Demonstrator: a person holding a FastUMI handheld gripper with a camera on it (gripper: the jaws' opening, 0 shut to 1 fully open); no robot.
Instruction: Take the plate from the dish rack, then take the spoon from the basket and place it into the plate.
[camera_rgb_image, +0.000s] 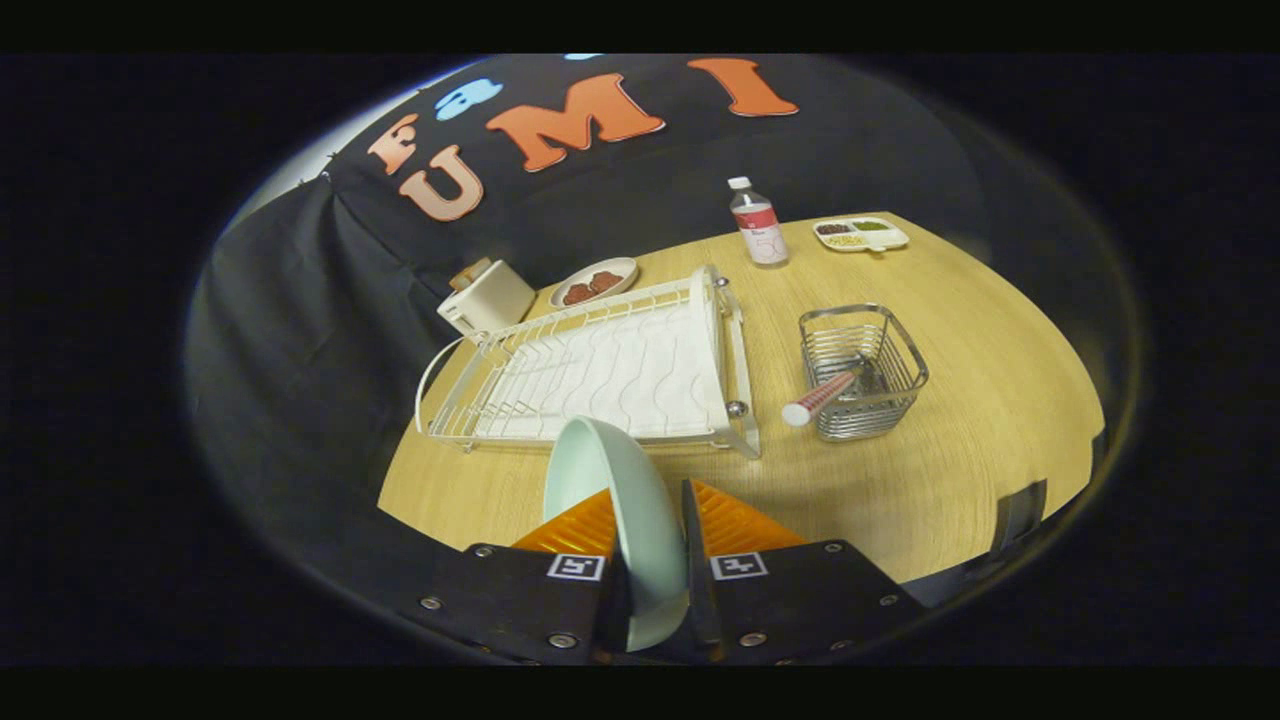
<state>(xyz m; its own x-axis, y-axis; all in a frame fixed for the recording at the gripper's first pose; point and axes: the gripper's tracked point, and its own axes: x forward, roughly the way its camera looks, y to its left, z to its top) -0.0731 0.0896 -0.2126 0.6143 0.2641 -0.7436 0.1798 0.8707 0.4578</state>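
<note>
Smooth round plate (625, 500) between pinching fingers (690, 530)

Pale green plate (620, 500), white dish rack (600, 370)

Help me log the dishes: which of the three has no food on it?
The pale green plate gripped in the claw. The oval dish and the tray both hold food.

Black screw-studded tool (650, 560) body with two square coded markers
</note>
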